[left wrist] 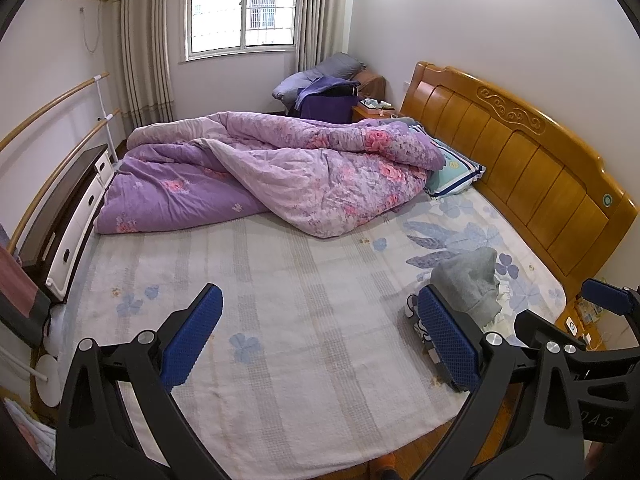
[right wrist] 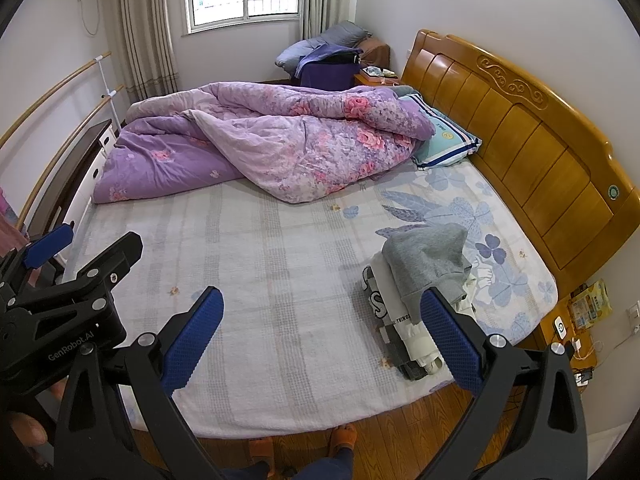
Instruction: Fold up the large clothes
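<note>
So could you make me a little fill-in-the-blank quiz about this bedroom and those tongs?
1. Both tongs, left tongs and right tongs, are ____ and hold nothing.
2. The grey garment lies on top of the ____ of clothes near the headboard.
3. The purple floral quilt lies bunched up on the side of the bed nearest the ____.

Missing words: open; pile; window
</note>
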A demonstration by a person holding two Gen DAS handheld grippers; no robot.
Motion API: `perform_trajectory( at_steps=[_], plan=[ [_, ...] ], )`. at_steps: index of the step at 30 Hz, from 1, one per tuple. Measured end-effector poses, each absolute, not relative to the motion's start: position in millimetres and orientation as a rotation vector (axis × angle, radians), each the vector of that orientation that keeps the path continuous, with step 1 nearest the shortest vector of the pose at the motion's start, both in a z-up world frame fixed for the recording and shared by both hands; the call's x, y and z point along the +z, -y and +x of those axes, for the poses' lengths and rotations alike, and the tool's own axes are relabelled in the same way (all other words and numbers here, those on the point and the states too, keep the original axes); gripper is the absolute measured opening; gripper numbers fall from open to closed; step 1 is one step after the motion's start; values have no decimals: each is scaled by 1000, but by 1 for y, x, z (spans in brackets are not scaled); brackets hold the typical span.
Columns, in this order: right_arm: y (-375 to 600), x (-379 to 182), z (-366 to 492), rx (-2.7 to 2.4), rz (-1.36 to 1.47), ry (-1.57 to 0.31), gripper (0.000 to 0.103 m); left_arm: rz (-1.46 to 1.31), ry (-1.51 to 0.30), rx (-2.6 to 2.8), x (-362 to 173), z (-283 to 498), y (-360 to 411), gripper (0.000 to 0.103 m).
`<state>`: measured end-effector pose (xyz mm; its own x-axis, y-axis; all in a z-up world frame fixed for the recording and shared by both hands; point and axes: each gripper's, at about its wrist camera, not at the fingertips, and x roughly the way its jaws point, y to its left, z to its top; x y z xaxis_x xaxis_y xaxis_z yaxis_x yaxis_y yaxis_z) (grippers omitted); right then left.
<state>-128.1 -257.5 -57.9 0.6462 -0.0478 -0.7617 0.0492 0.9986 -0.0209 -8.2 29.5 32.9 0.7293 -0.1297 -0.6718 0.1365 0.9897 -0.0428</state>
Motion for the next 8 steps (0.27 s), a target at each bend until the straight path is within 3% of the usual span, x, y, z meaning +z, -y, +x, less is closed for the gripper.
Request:
perform_trajectory(
  at_steps=[8],
  plan=[
    [261, -62, -127, -65, 13, -878, 95, 12, -753, -157, 25, -2, -28, 98]
  ],
)
